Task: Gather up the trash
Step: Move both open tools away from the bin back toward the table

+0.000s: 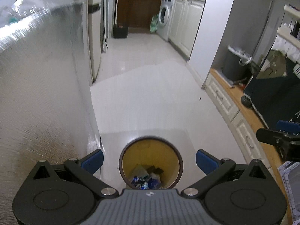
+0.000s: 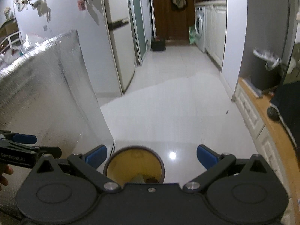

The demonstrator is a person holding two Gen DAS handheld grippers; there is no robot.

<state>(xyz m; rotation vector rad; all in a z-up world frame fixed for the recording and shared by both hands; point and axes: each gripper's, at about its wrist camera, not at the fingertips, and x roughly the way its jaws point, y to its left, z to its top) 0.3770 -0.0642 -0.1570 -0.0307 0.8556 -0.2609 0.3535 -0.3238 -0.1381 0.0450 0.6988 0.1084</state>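
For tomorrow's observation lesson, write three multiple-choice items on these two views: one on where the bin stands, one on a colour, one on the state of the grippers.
1. Where does the bin stand?
A. on the floor, below both grippers
B. on the wooden counter
C. inside the washing machine

2. What colour is the bin's inside wall?
A. red
B. yellow
C. white

3. How do the left gripper and right gripper stand?
A. both shut on trash
B. one open, one shut
C. both open, holding nothing

Answers:
1. A: each wrist view looks down into the bin on the pale floor.
2. B: the inner wall shows yellow above the wrappers at the bottom.
3. C: in each view the blue pads sit far apart with nothing between them.
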